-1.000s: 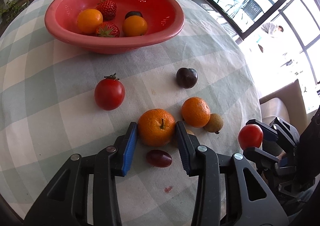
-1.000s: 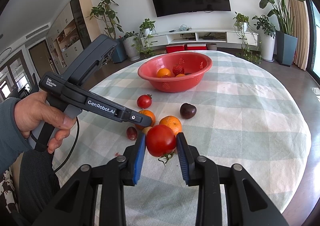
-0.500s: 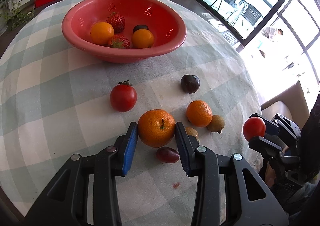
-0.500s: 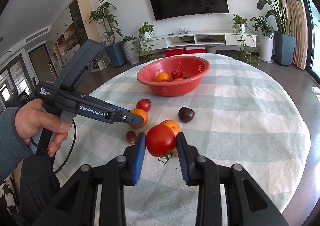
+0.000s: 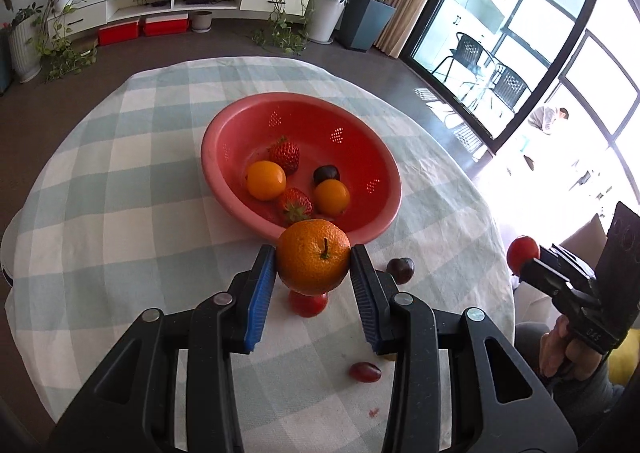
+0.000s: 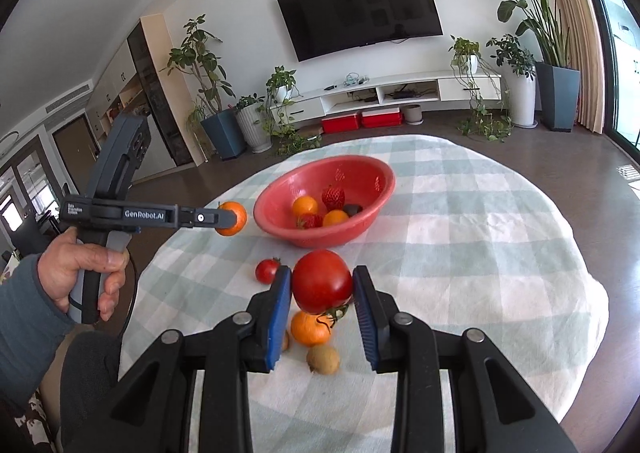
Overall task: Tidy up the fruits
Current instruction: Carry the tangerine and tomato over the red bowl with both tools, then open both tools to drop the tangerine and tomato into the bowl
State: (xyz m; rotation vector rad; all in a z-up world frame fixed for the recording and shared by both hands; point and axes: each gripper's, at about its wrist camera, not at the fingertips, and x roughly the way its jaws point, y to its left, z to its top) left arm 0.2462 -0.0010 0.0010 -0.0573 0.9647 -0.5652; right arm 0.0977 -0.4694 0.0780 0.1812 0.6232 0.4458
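Left tongs (image 5: 313,269) are pinching an orange (image 5: 314,255) between the blue pads, stem side facing the camera; the fruit is clear of the tabletop (image 5: 120,221) and sits in line with the near rim of the red bowl (image 5: 224,189). Right tongs (image 6: 322,285) are pinching a large tomato (image 6: 322,280), its green calyx hanging below — also held off the cloth. In the left wrist view the right tongs appear at the far right edge with the tomato at their tip, a hand (image 5: 560,349) wrapped round the grip. In the right wrist view a hand (image 6: 80,273) in a grey sleeve holds the left tool level, the orange at its tip just left of the bowl.

Bowl contents: two strawberries, two small oranges, one dark plum.

Loose on the checked cloth:
- a small tomato (image 6: 267,270), left of the right tongs
- a second orange (image 6: 310,328), directly under the held tomato
- a brownish round fruit (image 6: 324,359) just beside it
- a dark plum (image 5: 400,269) and a red grape (image 5: 364,371) — both near the left tongs
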